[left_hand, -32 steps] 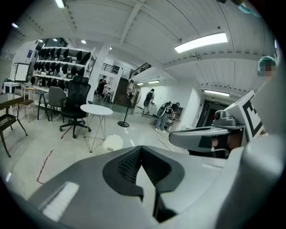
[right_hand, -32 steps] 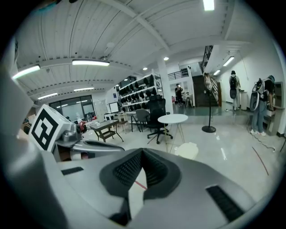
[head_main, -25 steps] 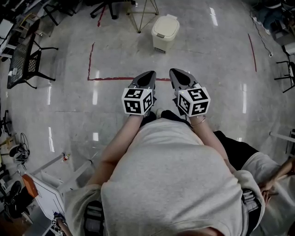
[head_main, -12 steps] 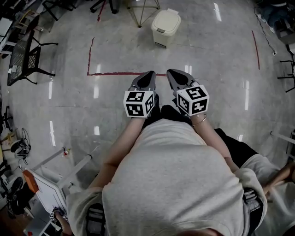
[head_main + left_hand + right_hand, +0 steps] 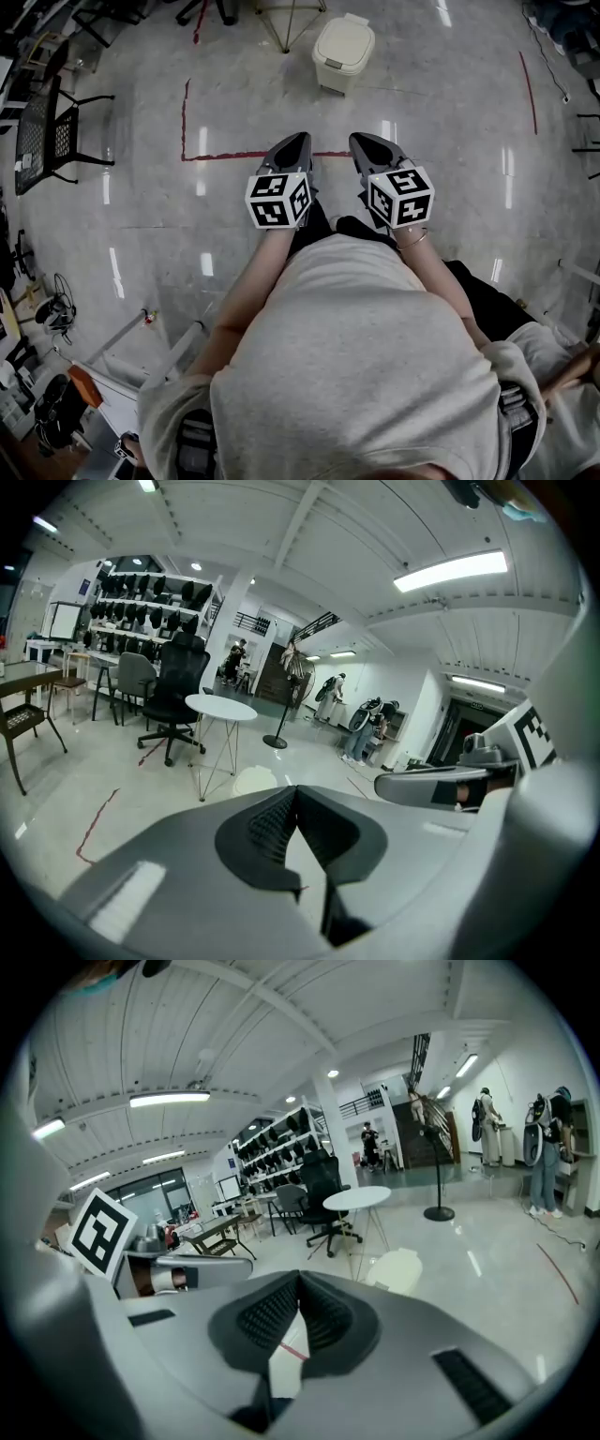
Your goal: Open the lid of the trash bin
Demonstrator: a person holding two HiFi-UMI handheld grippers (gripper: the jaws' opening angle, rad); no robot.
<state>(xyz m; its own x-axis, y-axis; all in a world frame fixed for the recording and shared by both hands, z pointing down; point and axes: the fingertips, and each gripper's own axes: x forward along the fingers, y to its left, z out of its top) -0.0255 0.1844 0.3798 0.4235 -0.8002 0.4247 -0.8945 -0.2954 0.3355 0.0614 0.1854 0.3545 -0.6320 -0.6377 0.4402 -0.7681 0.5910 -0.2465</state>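
The cream trash bin [image 5: 343,52] stands on the grey floor far ahead, its lid down. Both grippers are held side by side at chest height, well short of it and pointing toward it. My left gripper [image 5: 299,141] is shut and holds nothing. My right gripper [image 5: 362,142] is shut too, and empty. In the left gripper view the bin [image 5: 253,780] peeks over the closed left gripper [image 5: 296,789]. In the right gripper view the bin [image 5: 400,1269] sits to the right of the closed right gripper [image 5: 299,1277].
Red tape lines [image 5: 225,156] mark the floor between me and the bin. A wire-legged round table [image 5: 220,708] and a black office chair [image 5: 175,691] stand just behind the bin. A black mesh chair [image 5: 52,131] is at left. Another person's hand [image 5: 572,366] is at lower right.
Both grippers have edged slightly forward past the red tape line and stay shut. The bin's lid has not moved.
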